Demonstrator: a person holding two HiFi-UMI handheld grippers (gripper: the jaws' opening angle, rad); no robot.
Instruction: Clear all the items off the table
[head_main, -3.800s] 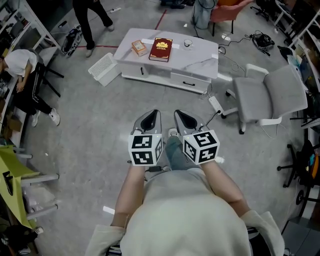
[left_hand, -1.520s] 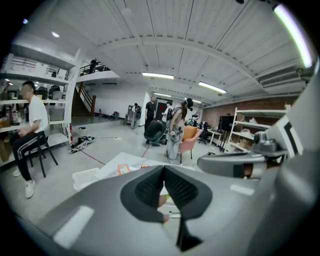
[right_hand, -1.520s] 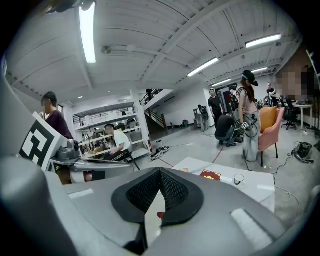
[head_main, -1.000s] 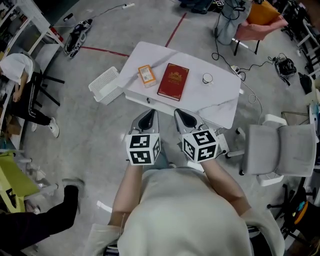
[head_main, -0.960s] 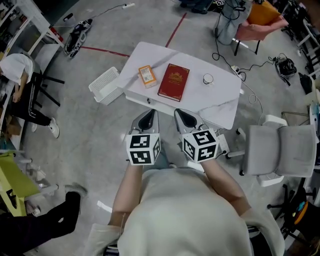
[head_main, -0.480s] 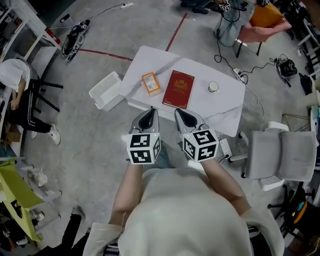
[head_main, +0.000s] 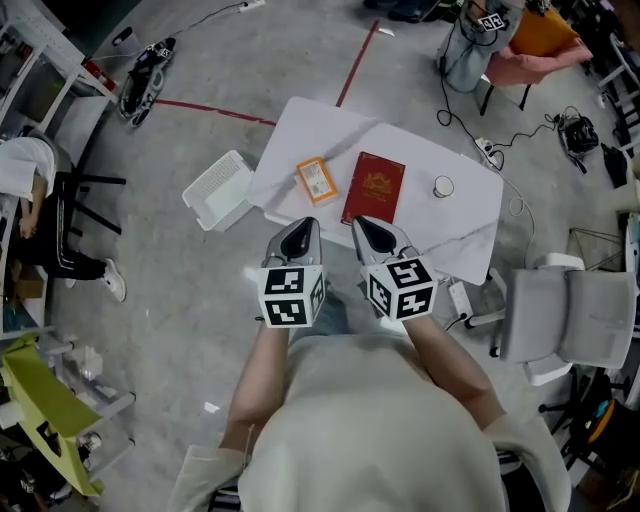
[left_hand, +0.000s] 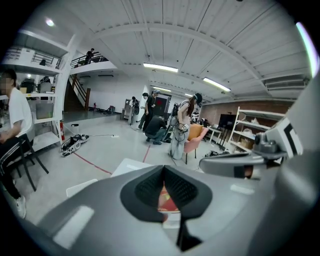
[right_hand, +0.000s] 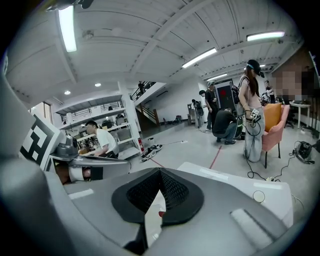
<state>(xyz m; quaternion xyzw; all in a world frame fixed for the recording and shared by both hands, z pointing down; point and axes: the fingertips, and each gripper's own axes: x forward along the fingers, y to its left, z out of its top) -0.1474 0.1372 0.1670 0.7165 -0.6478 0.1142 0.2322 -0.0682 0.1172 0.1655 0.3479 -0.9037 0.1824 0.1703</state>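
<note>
both grippers are fully closed and hold nothing. the left gripper (head_main: 298, 232) and the right gripper (head_main: 373, 230) sit side by side at the near edge of the table (head_main: 300, 130). on the table lie a red book (head_main: 375, 187) just ahead of the right gripper, an orange box (head_main: 316, 181) to its left and a small round item (head_main: 443, 186) to its right, all apart. risk: closed jaws driven at the flat book would likely push it across the smooth top — toward the far edge. open before you reach. a white basket (head_main: 218, 190) stands on the floor beside the table.
</note>
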